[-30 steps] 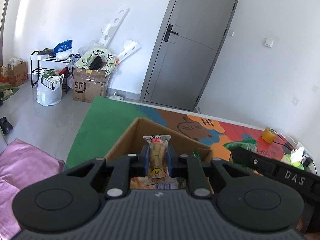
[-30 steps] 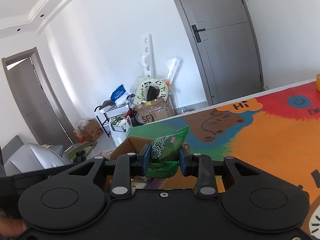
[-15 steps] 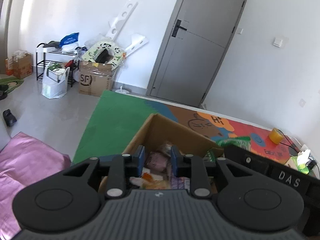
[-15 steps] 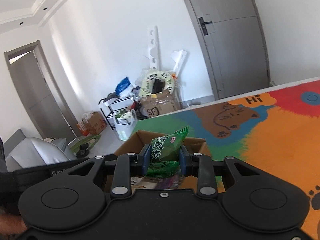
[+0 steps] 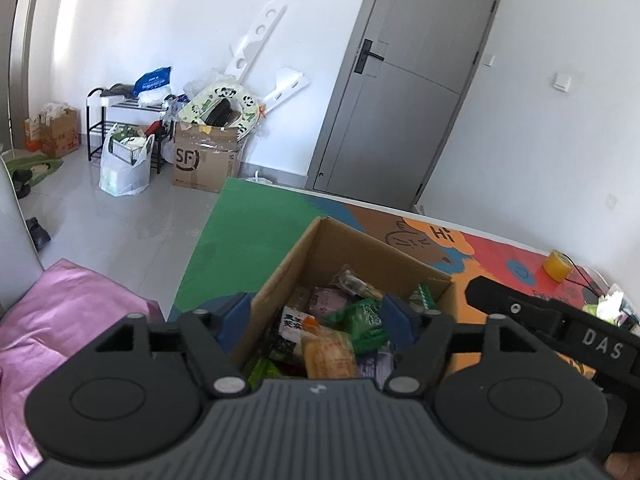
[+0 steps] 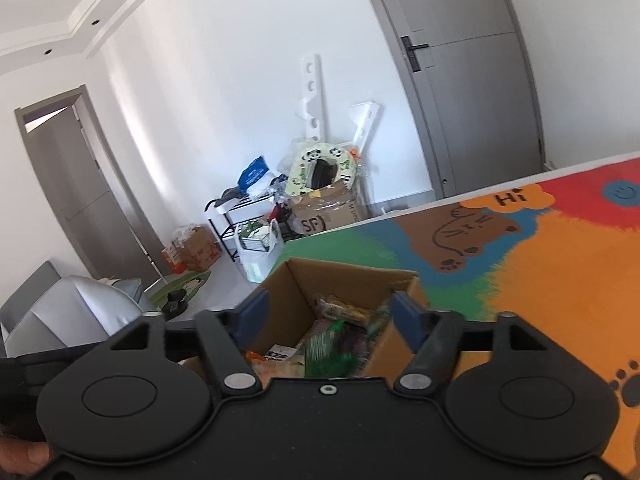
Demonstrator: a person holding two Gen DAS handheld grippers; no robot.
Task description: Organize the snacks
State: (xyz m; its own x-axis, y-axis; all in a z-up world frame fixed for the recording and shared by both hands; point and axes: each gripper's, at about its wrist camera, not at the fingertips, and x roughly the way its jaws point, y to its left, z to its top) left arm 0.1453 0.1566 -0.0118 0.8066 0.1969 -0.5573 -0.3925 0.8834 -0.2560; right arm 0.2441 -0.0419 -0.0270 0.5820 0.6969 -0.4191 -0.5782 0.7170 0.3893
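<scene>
Two hand-held grippers hover over an open cardboard box (image 5: 320, 256) of snacks that stands on a bright cartoon play mat (image 5: 248, 220). The left gripper (image 5: 320, 316) has its blue-padded jaws spread wide with nothing between them, one pad to each side of the box opening. The right gripper (image 6: 330, 312) is likewise spread wide and empty above the same box (image 6: 348, 280), its body showing in the left wrist view as a black bar marked "DAS".

Inside the box lies a loose heap of packets: a green bag (image 5: 360, 320) on top near the middle, an orange-wrapped snack (image 5: 328, 356) just in front of it, a white packet (image 5: 294, 322) with dark lettering to its left and a pale purple pack (image 5: 328, 298) behind. In the right wrist view the green bag (image 6: 326, 350) appears blurred.

Beyond the mat a grey door (image 5: 404, 92) stands closed, an "SF" carton (image 5: 208, 160) sits against the white wall beside a white plastic bag (image 5: 124, 168), and a roll of yellow tape (image 5: 557, 265) rests at the mat's far edge
</scene>
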